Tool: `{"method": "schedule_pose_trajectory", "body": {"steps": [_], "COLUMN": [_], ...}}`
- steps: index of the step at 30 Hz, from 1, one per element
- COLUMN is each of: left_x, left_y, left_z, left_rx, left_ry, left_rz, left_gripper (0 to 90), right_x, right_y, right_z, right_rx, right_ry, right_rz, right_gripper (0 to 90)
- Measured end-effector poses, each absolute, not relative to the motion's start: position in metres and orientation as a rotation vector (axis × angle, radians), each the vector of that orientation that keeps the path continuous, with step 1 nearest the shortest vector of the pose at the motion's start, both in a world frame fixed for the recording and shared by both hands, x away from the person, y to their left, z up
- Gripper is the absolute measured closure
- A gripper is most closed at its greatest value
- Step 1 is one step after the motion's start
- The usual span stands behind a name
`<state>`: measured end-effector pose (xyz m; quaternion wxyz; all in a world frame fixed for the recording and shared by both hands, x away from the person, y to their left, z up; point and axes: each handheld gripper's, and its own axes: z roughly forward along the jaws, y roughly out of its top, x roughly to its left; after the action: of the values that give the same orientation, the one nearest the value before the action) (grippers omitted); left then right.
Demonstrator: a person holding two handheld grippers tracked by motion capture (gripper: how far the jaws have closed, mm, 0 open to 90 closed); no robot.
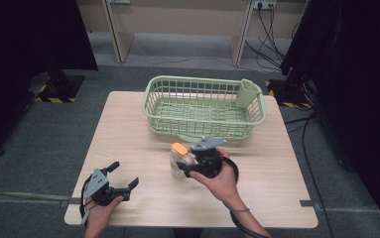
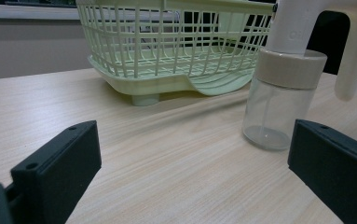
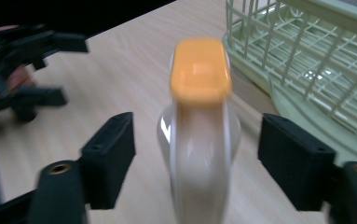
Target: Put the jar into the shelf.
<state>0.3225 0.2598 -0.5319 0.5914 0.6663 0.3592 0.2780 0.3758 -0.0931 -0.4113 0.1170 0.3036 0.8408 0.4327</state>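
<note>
Two grippers are at work on the desk [image 1: 128,124], and we have the spray bottle [image 1: 180,159] standing near the middle, just in front of the green basket [image 1: 203,106]. Our right gripper [image 3: 197,163] brackets the bottle's white head from the right, its fingers [image 3: 110,156] spread to either side with a visible gap — not yet pinching. Our left gripper [image 1: 120,176] rests at the near left corner, fingers spread and holding nothing, well apart from the bottle.

To do this step well, we judge we should centre the fingers on the head below the orange nozzle [image 3: 200,70], keep them level, and close evenly so the light, smooth bottle does not tip or twist out.

As for containers: the bottle's clear body [image 2: 276,112] looks empty or nearly so. The basket holds nothing loose that we can see — just a small green cup [image 1: 247,92] clipped at its far right corner, whose inside we cannot see.
</note>
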Motion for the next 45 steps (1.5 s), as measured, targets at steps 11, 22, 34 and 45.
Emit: {"method": "schedule_pose_trajectory", "body": {"steps": [11,22,34,45], "left_x": [0.323,0.322,0.322,0.323], "left_y": [0.259,0.259,0.259,0.259], "left_z": [-0.532,-0.532,-0.532,-0.532], "left_rx": [1.554,1.555,1.558,1.559], "left_ry": [0.843,0.838,0.836,0.836], "left_rz": [0.656,0.658,0.658,0.656], "left_gripper": [2.0,2.0,2.0,2.0], "right_x": [0.297,0.307,0.338,0.364], "right_y": [-0.230,-0.200,-0.155,-0.120], "right_z": [-0.429,-0.419,-0.410,-0.403], "right_rx": [1.028,0.955,0.884,0.847], "right_ry": [2.352,2.359,2.395,2.430], "right_rz": [1.234,1.285,1.305,1.306], "right_gripper": [12.1,11.5,13.6,15.9]}}
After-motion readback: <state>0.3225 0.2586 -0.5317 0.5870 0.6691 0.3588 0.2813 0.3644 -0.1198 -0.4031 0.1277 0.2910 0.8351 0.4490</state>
